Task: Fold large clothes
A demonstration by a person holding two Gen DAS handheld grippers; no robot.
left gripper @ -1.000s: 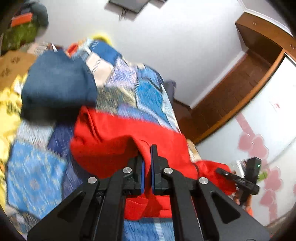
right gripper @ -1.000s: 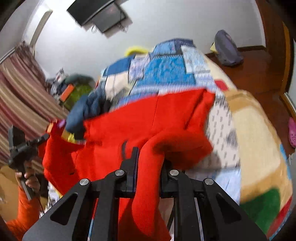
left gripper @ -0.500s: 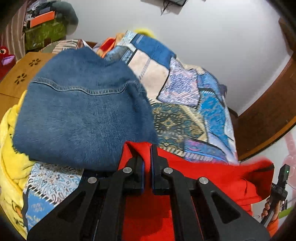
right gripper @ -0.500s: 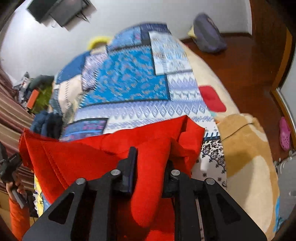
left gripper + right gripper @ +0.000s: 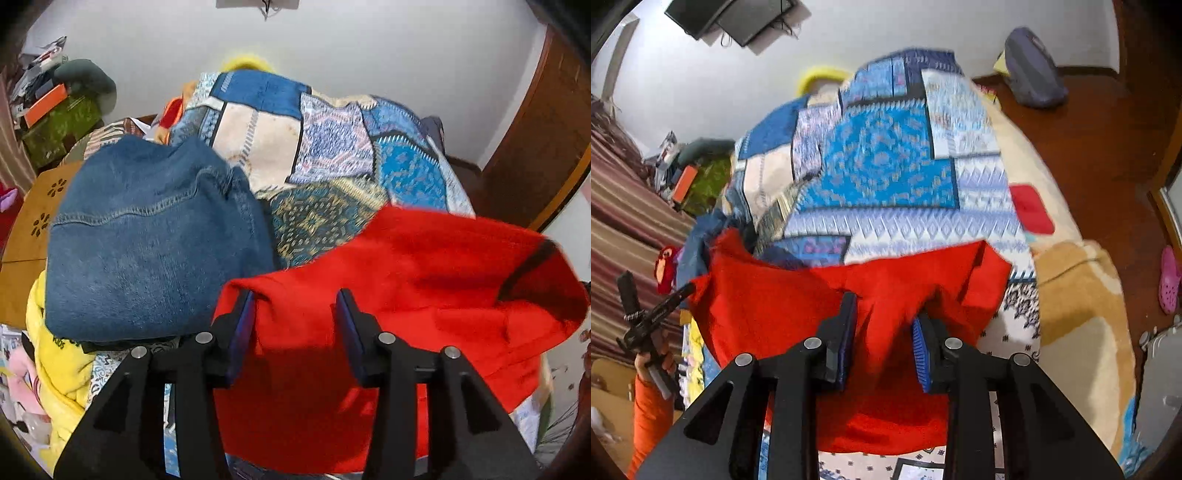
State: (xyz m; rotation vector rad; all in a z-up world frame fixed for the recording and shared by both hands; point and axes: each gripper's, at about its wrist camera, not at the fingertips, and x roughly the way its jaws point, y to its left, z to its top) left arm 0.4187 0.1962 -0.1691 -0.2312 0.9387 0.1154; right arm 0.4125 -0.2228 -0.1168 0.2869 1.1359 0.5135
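A red garment (image 5: 424, 280) lies folded across the patchwork bedspread (image 5: 332, 147); it also shows in the right wrist view (image 5: 775, 310). My left gripper (image 5: 295, 317) is open, its jaws wide apart over the garment's left edge. My right gripper (image 5: 882, 325) is open too, with red cloth lying between its fingers but not pinched. The left gripper also shows at the left edge of the right wrist view (image 5: 650, 314).
A folded pair of blue jeans (image 5: 147, 240) lies on yellow cloth (image 5: 62, 362) left of the red garment. A wooden board (image 5: 33, 229) stands at the far left. A grey bag (image 5: 1030, 70) and a pink shoe (image 5: 1169, 277) are on the wooden floor.
Both grippers were shut on the red garment and carried it forward over the bed. Now both have opened and the garment rests folded on the bedspread.
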